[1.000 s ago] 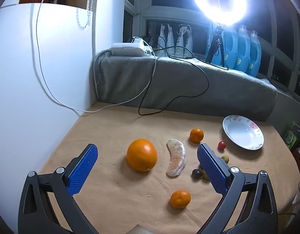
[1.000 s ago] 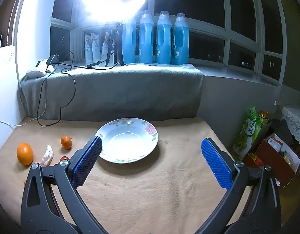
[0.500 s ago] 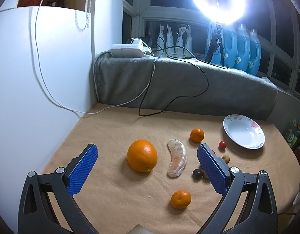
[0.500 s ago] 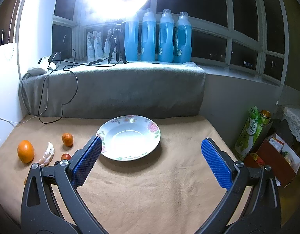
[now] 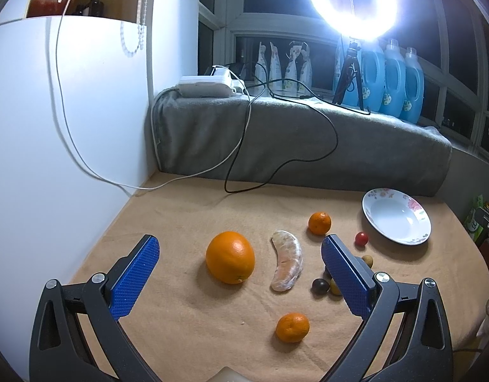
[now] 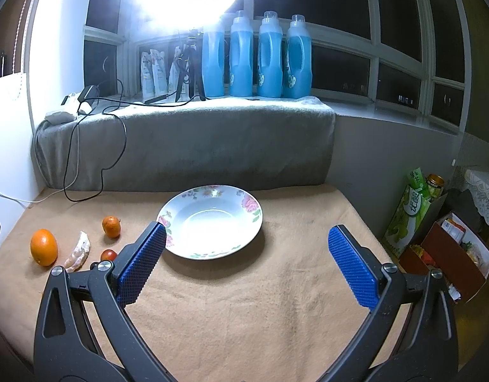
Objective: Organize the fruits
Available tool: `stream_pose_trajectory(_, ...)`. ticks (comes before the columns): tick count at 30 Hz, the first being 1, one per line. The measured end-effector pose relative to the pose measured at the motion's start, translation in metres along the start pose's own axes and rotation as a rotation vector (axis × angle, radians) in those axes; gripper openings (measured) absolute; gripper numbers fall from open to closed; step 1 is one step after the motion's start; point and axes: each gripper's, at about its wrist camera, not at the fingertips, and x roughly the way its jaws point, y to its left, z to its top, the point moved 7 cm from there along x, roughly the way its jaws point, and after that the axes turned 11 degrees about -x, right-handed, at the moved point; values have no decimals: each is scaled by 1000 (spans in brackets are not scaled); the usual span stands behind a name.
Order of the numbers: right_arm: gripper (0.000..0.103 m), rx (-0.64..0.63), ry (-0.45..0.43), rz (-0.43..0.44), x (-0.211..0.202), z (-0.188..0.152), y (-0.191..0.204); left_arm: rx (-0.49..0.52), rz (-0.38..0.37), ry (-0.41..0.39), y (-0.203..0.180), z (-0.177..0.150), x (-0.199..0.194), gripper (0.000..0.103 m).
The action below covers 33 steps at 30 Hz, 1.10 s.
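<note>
A large orange point(image 5: 230, 256) lies on the tan cloth between the fingers of my open left gripper point(image 5: 239, 246), which hovers above it. Beside it lie a peeled citrus segment point(image 5: 286, 265), two mandarins point(image 5: 319, 222) point(image 5: 292, 327), a cherry tomato point(image 5: 360, 238) and some small dark and tan fruits point(image 5: 319, 285). The white floral plate point(image 5: 397, 219) stands empty at the right. In the right wrist view the plate point(image 6: 212, 219) sits just ahead of my open right gripper point(image 6: 244, 238); the orange point(image 6: 44, 247), segment point(image 6: 78, 250) and one mandarin point(image 6: 111, 226) lie at the left.
A grey-covered ledge point(image 6: 184, 146) runs behind the table, carrying blue bottles point(image 6: 257, 55), a ring light on a tripod point(image 5: 352, 3) and a power strip with cables point(image 5: 209, 87). A white wall point(image 5: 53, 127) bounds the left. Boxes and a carton point(image 6: 441, 238) stand past the right edge.
Both views have shifted slightly, as if the grippers rose or tilted a little. No fruit has moved and both grippers remain open.
</note>
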Motion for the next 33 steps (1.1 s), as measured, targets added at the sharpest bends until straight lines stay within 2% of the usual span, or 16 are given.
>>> stream_pose_trajectory(33,103,-2,-1,1,1,-1,3,3,-5,-10,-3,0,1,102)
